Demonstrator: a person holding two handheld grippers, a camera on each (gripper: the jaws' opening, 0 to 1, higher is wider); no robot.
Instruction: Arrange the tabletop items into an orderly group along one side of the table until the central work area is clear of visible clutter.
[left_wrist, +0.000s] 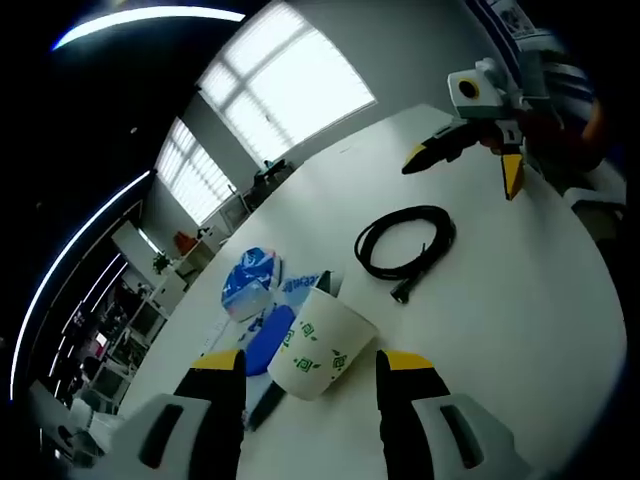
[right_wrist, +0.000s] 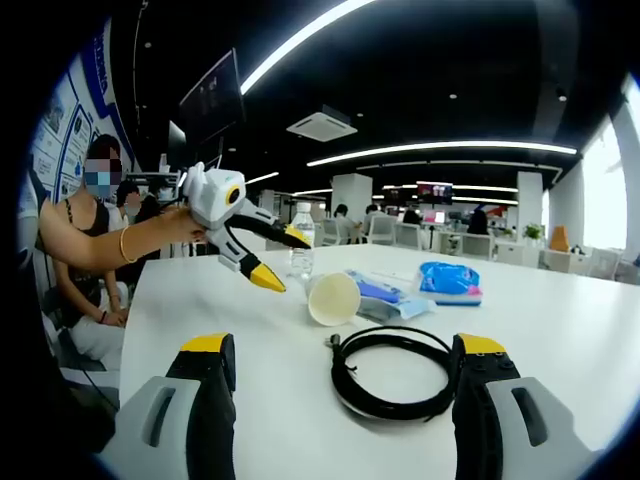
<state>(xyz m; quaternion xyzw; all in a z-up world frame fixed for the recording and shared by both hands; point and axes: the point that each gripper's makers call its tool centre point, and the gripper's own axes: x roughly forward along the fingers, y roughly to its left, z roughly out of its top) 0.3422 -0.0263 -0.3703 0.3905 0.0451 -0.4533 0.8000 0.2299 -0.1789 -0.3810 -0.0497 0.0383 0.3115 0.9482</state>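
Observation:
A white paper cup (left_wrist: 320, 345) with green prints lies on its side on the white table (left_wrist: 500, 300). It lies ahead of my open left gripper (left_wrist: 310, 365), framed between the jaws and not held. Beyond it lies a coiled black cable (left_wrist: 405, 243). In the right gripper view the cable (right_wrist: 390, 375) sits between the jaws of my open right gripper (right_wrist: 345, 345), untouched. The cup (right_wrist: 333, 298) shows its open mouth there, with the left gripper (right_wrist: 285, 260) hovering open to its upper left. The right gripper (left_wrist: 465, 165) hangs open past the cable.
Blue and white packets (left_wrist: 250, 280) and a flat blue item (left_wrist: 270, 335) lie just behind the cup. The packets (right_wrist: 450, 278) and a clear water bottle (right_wrist: 303, 250) stand further back. A seated person (right_wrist: 80, 250) is at the table's left edge.

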